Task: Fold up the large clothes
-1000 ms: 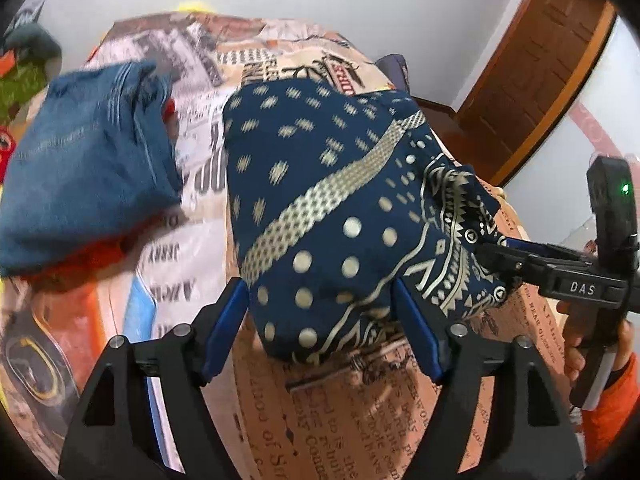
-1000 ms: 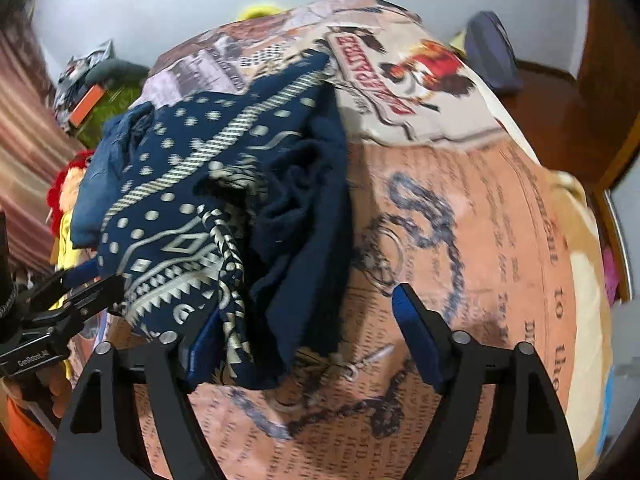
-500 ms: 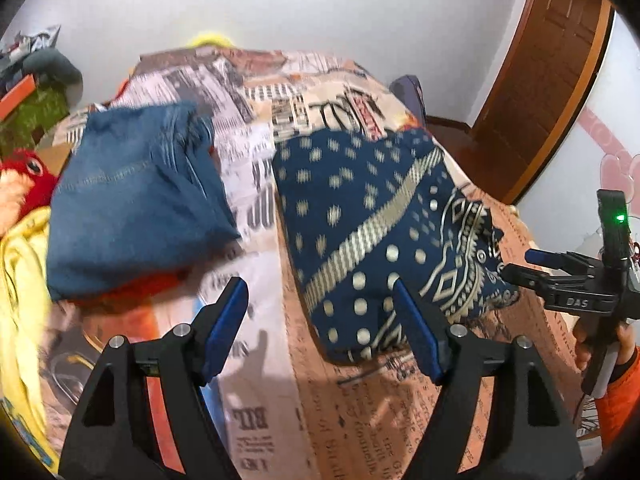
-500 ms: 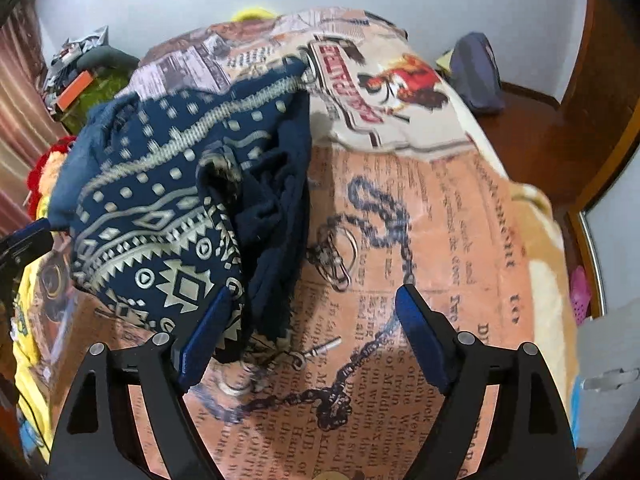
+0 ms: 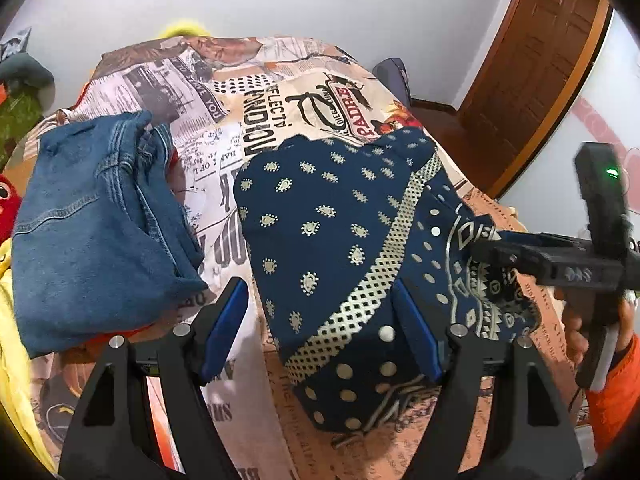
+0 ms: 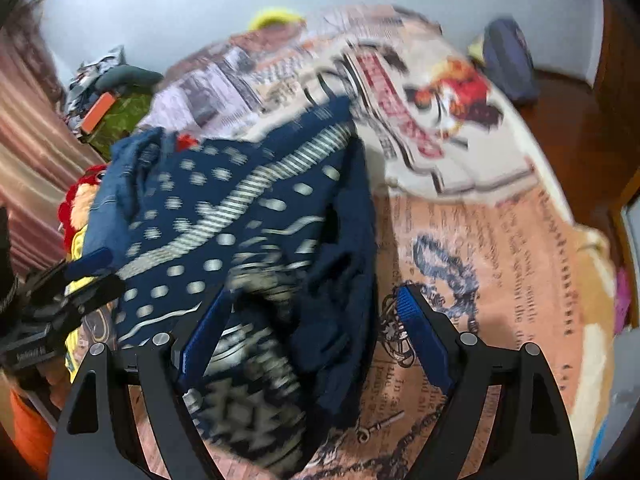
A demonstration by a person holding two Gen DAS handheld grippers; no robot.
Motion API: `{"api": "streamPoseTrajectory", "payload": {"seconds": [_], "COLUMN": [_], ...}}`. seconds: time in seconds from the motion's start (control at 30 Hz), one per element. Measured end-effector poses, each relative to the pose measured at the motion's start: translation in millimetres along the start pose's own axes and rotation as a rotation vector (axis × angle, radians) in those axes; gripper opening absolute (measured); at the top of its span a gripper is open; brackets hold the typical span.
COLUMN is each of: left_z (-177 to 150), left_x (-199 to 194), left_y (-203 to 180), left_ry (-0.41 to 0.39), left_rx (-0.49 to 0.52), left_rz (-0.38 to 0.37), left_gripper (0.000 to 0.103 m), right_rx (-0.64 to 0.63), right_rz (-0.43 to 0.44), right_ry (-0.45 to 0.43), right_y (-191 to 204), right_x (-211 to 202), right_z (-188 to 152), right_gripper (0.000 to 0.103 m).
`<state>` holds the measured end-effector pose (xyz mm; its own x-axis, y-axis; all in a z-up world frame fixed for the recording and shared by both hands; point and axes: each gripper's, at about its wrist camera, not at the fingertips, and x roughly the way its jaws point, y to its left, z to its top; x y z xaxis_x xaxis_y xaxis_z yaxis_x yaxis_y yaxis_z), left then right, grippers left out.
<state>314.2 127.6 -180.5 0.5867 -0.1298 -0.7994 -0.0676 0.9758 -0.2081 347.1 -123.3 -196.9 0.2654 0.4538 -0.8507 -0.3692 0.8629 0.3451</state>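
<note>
A folded navy garment with cream dots and a patterned band (image 5: 332, 236) lies on the printed bedspread (image 5: 256, 92). My left gripper (image 5: 320, 320) is open, its blue pads on either side of the garment's near end. My right gripper (image 6: 308, 316) is open too, with the garment's right edge (image 6: 248, 240) lying between its pads. The right gripper also shows in the left wrist view (image 5: 496, 246) at the garment's right edge. The right wrist view is blurred.
Folded blue jeans (image 5: 96, 232) lie left of the garment over something orange. Yellow cloth (image 5: 12, 360) and a red plush toy (image 5: 8, 204) sit at the far left. A wooden door (image 5: 540, 60) stands at the right. A dark bag (image 6: 508, 60) lies beyond the bed.
Both grippers pulled back from the garment half a second ago. Now they have moved in again and stand around its near end and right edge.
</note>
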Motion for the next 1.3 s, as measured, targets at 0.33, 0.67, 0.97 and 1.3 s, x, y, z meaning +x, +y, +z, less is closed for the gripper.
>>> {"api": "streamPoseTrajectory", "payload": {"seconds": [0.33,0.67,0.97,1.3], "left_z": [6,8,16,20], "left_x": [-8,8,56,96], "left_y": [24,33,38,56], "left_ry": [-0.019,0.057,0.129,0.204], "left_rx": [-0.036,-0.15,-0.217,-0.355], "left_rz": [0.08,-0.172,-0.231,-0.359], "left_gripper": [0.075,0.075,0.09,0.092], "right_rx": [0.088,-0.053,0.096,0.217], "right_rz": [0.036,0.028,0.147,0.337], "right_ry": [0.023,-0.028,0.098,0.17], "right_y": [-27,2,-22,-40], "right_x": [5,-8,44,74], "right_z": [-8,-3,3,9], "right_gripper": [0.082,0.084,0.084,0.087]}}
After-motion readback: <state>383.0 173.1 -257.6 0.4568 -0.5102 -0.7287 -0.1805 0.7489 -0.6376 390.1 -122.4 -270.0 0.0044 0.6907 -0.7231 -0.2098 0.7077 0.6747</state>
